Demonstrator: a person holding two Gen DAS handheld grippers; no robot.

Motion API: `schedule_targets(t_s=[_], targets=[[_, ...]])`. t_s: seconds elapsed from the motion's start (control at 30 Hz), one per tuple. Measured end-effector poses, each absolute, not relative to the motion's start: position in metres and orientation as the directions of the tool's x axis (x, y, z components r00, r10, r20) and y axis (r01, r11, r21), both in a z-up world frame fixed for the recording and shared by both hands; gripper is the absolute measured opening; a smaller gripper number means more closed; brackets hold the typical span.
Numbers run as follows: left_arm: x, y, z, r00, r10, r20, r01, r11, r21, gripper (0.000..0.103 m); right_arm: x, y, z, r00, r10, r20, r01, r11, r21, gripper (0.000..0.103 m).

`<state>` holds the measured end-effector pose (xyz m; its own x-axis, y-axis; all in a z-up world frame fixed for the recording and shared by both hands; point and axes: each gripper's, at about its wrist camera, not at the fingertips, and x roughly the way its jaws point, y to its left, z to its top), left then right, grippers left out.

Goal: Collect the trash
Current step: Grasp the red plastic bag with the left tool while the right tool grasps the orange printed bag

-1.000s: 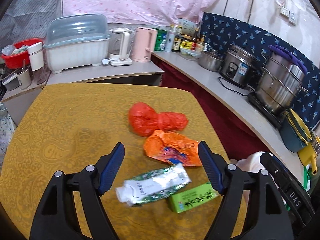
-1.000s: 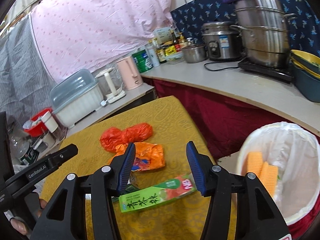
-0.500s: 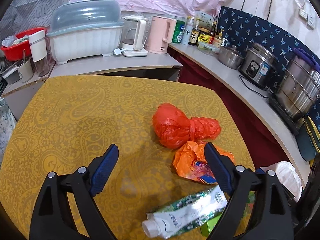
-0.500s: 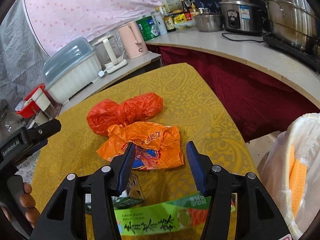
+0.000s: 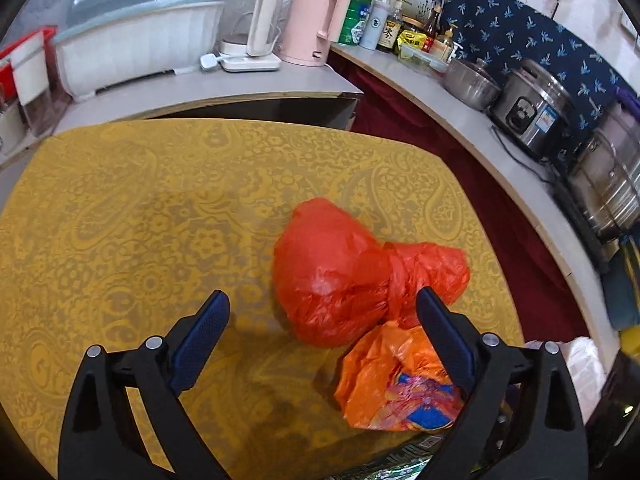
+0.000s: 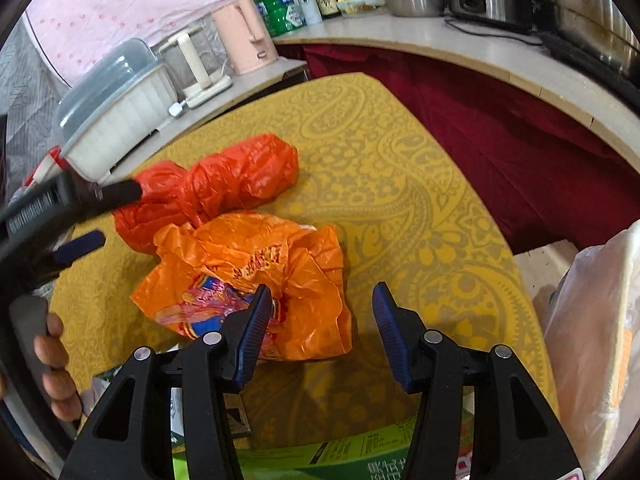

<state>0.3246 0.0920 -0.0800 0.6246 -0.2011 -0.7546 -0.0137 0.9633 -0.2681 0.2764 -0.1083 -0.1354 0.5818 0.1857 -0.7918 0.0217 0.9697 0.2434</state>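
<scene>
Both your left gripper (image 5: 322, 326) – jaws opening – and right gripper (image 6: 320, 316), half open, are empty; the red bag (image 5: 340, 272), orange bag (image 6: 256, 280) and green carton (image 6: 352, 456) wait at the table (image 5: 140, 208) edge nearest you – bin (image 6: 600, 320) barely filled.

The table cover (image 5: 160, 208) is matt woven cloth with a raised paisley weave. The red bag (image 5: 340, 272) is thin, crinkled, glossy plastic film; the orange bag (image 6: 280, 264) is the same film, printed. The rice cooker (image 5: 536, 116) has a brushed metal shell. The kettle (image 5: 308, 24) is smooth matt plastic. The gripper pads (image 6: 252, 336) are ribbed.
</scene>
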Motion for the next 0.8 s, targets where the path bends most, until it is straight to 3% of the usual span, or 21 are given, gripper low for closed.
schedule_targets(t_s=[0.07, 0.13, 0.4, 0.8], targets=[[0.330, 0.095, -0.081, 0.614, -0.195, -0.764, -0.031, 0.962, -0.271, 0.087, 0.277, -0.104, -0.135, 0.585, 0.169, -0.793, 0.009, 0.977, 0.215, 0.049], [0.333, 0.096, -0.084, 0.600, -0.215, -0.770, -0.022, 0.958, -0.284, 0.079, 0.276, -0.101, -0.136, 0.586, 0.159, -0.794, -0.001, 0.981, 0.196, 0.040], [0.334, 0.083, -0.091, 0.561, -0.209, -0.801, 0.039, 0.973, -0.226, 0.027, 0.272, -0.099, -0.136, 0.586, 0.180, -0.790, -0.015, 0.977, 0.212, 0.021], [0.295, 0.083, -0.050, 0.633, -0.192, -0.750, 0.045, 0.976, -0.212, 0.018, 0.241, -0.113, -0.087, 0.679, 0.178, -0.712, -0.016, 0.973, 0.229, 0.014]])
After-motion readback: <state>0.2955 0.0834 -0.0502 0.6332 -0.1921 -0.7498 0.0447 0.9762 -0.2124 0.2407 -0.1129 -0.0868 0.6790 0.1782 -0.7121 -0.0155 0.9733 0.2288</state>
